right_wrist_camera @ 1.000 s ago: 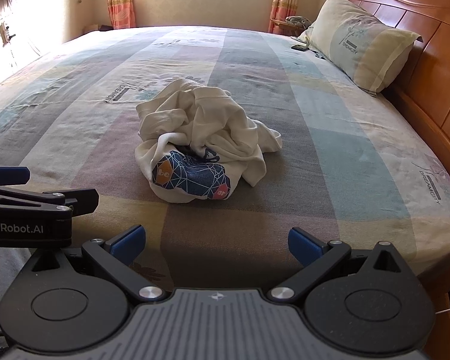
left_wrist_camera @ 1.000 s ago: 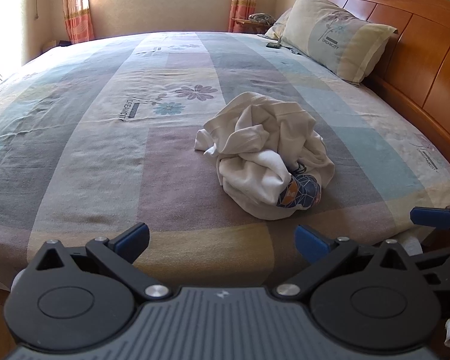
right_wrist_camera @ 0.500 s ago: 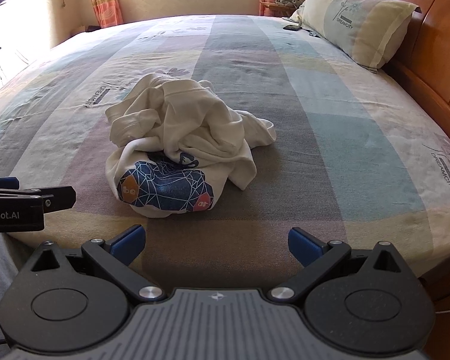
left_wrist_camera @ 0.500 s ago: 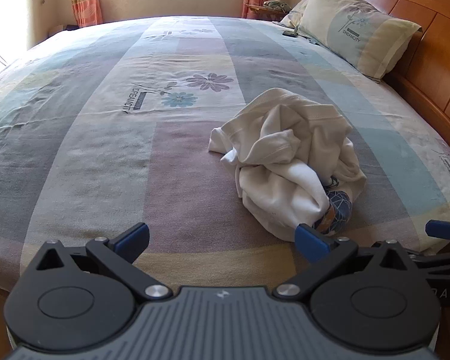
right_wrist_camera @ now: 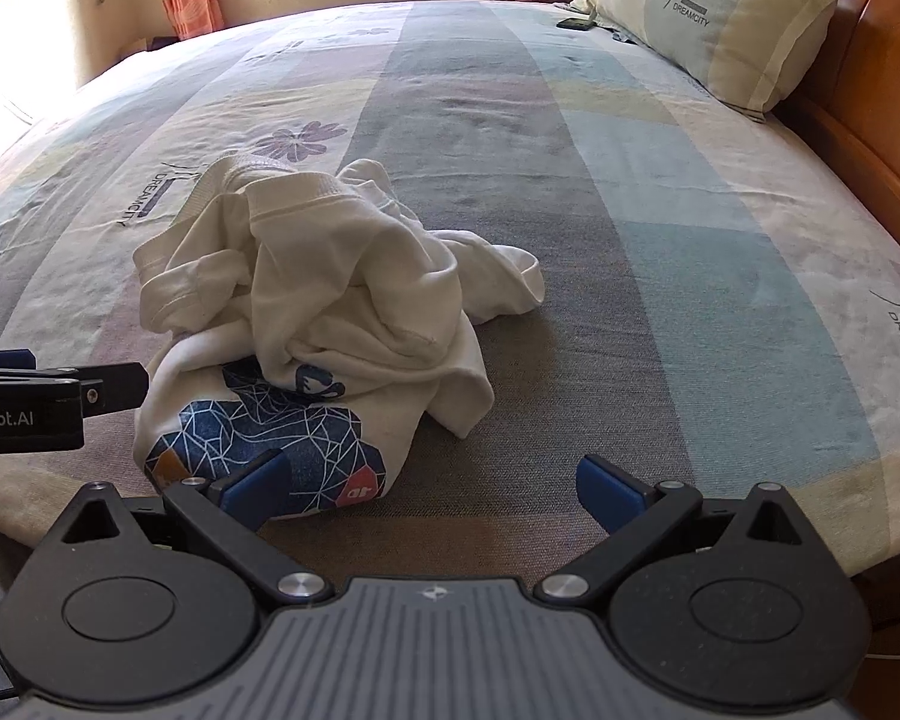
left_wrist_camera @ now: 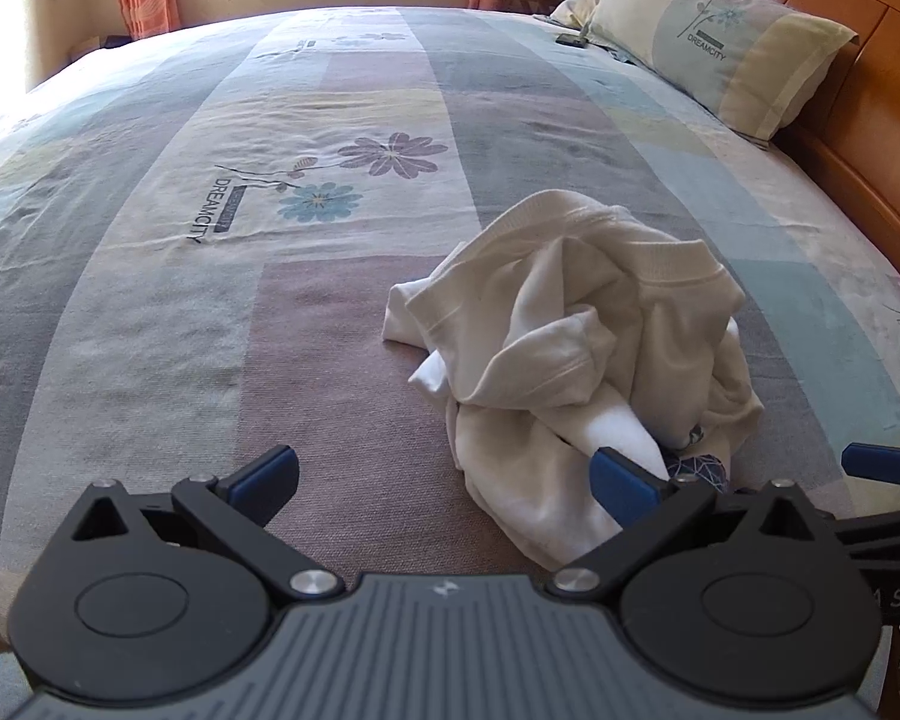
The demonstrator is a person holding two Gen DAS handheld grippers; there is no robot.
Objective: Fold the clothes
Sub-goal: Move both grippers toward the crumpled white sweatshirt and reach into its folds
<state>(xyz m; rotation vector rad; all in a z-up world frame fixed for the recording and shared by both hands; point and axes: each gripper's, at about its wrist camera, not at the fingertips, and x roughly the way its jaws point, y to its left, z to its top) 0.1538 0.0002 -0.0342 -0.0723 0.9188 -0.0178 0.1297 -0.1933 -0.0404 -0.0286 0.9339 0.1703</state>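
Observation:
A crumpled white T-shirt (left_wrist_camera: pixel 576 330) with a blue geometric print lies in a heap on the bed near its front edge; it also shows in the right wrist view (right_wrist_camera: pixel 330 312). My left gripper (left_wrist_camera: pixel 444 480) is open and empty, just left of the heap, with its right fingertip in front of the heap's near edge. My right gripper (right_wrist_camera: pixel 432 489) is open and empty, just right of the heap, with its left fingertip in front of the printed part (right_wrist_camera: pixel 270 432). Each gripper shows at the edge of the other's view.
The bed has a patchwork sheet (left_wrist_camera: pixel 270 180) with flower prints. A pillow (left_wrist_camera: pixel 720 36) leans on the wooden headboard (left_wrist_camera: pixel 858 120) at the right. A small dark object (left_wrist_camera: pixel 570 40) lies near the pillow. Curtains and a nightstand stand at the back.
Both grippers have moved forward and lower toward the shirt, which now looks larger and closer. The shirt has not moved. Both grippers stay open.

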